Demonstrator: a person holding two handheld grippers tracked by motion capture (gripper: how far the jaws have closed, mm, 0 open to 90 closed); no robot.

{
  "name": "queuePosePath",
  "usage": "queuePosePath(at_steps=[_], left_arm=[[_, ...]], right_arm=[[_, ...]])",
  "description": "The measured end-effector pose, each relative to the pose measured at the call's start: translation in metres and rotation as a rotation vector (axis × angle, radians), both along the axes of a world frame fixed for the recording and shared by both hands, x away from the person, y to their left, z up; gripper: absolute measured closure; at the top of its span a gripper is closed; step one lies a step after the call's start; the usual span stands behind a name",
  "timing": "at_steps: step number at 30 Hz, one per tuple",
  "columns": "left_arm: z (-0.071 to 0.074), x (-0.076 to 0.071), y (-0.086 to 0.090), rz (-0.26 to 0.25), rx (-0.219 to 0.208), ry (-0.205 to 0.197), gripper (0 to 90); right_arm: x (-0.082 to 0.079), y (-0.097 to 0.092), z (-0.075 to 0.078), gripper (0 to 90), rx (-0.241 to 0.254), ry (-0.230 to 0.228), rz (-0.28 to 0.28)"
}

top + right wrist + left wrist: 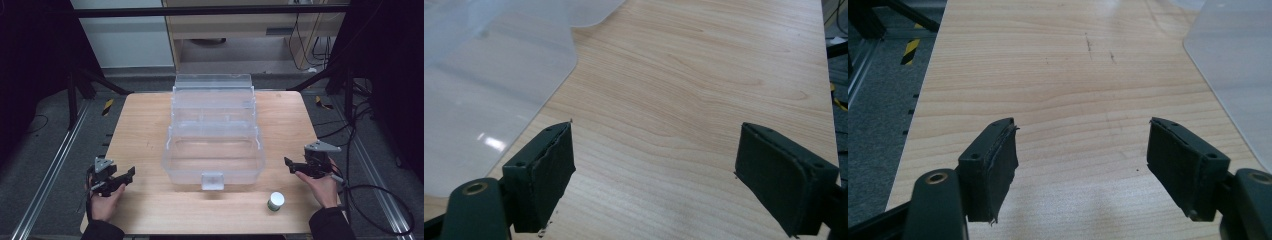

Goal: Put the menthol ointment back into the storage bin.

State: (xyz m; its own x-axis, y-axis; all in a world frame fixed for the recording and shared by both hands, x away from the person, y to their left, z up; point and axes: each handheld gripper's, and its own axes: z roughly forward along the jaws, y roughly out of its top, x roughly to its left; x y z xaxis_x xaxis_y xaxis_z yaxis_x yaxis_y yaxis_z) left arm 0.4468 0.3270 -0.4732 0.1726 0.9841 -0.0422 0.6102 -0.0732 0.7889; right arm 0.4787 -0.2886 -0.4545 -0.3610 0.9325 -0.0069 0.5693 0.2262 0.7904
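A big clear plastic box [214, 137] sits in the middle of the worktop [145, 130]. It is see-through, with rounded corners and stepped tiers that fold back toward the far edge, and the lowest tray is nearest the person. A small clear latch [212, 180] sticks out at the front of it. The plastic looks smooth and a bit shiny, and its frosted curved edge shows at the side of both gripper views. Near the box's front right corner, a little way off, stands a small round jar [275, 201] with a white lid and a green body. The worktop is pale wood with fine wavy grain lines and a few small dark marks. The left tool [114, 179] is near the front left corner of the worktop, held in a hand [103, 202]. In the left gripper view its two black jaws are wide apart, with bare wood between them, and they hold nothing. The pads [1003, 167] are flat, dark and a bit ragged at the edges. The right tool [298, 167] is at the right side of the worktop, just beside the box, held in the other hand [325, 190]. Its jaws are also spread wide and hold nothing. Around the worktop are grey carpet floor and black frame bars.
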Motion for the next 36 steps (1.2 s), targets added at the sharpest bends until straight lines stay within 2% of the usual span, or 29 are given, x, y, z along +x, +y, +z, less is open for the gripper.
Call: queuePosePath(at_steps=[2, 4, 7, 12, 14, 15, 17, 20, 22, 26, 33, 36], left_arm=[[0.0, 0.0, -0.001, -0.004, 0.009, 0.002, 27.7], [0.001, -0.001, -0.002, -0.005, 0.014, -0.001, 27.6], [-0.001, 0.0, -0.002, -0.015, 0.022, 0.006, 27.7], [-0.003, 0.002, -0.001, -0.029, 0.034, 0.013, 27.6], [-0.003, 0.002, 0.0, -0.028, 0.036, 0.015, 27.6], [-0.003, 0.002, 0.0, -0.028, 0.033, 0.016, 27.6], [-0.003, 0.003, 0.001, -0.027, 0.03, 0.014, 27.7], [-0.003, 0.003, 0.001, -0.026, 0.035, 0.017, 27.7], [-0.004, 0.003, 0.001, -0.029, 0.039, 0.019, 27.7], [-0.003, 0.003, 0.001, -0.024, 0.037, 0.019, 27.7], [-0.004, 0.004, 0.0, -0.028, 0.049, 0.026, 27.8], [-0.004, 0.003, -0.001, -0.032, 0.053, 0.024, 27.8]], right_arm=[[-0.002, 0.0, 0.006, 17.2, 0.007, -0.004, 0.006], [-0.003, 0.001, 0.01, 17.1, 0.019, 0.018, 0.027], [-0.005, 0.005, 0.015, 17.8, -0.007, 0.047, 0.052], [-0.007, 0.01, 0.022, 19.3, -0.025, 0.048, 0.067], [-0.007, 0.015, 0.025, 19.2, -0.045, 0.065, 0.09], [-0.008, 0.017, 0.026, 19.2, -0.064, 0.055, 0.1], [-0.008, 0.02, 0.027, 19.3, -0.069, 0.077, 0.121], [-0.009, 0.025, 0.03, 19.7, -0.097, 0.082, 0.147], [-0.01, 0.027, 0.033, 20.8, -0.121, 0.066, 0.156], [-0.01, 0.033, 0.039, 22.0, -0.118, 0.072, 0.183], [-0.016, 0.037, 0.05, 24.0, -0.158, 0.122, 0.255], [-0.02, 0.038, 0.057, 25.4, -0.169, 0.129, 0.275]])
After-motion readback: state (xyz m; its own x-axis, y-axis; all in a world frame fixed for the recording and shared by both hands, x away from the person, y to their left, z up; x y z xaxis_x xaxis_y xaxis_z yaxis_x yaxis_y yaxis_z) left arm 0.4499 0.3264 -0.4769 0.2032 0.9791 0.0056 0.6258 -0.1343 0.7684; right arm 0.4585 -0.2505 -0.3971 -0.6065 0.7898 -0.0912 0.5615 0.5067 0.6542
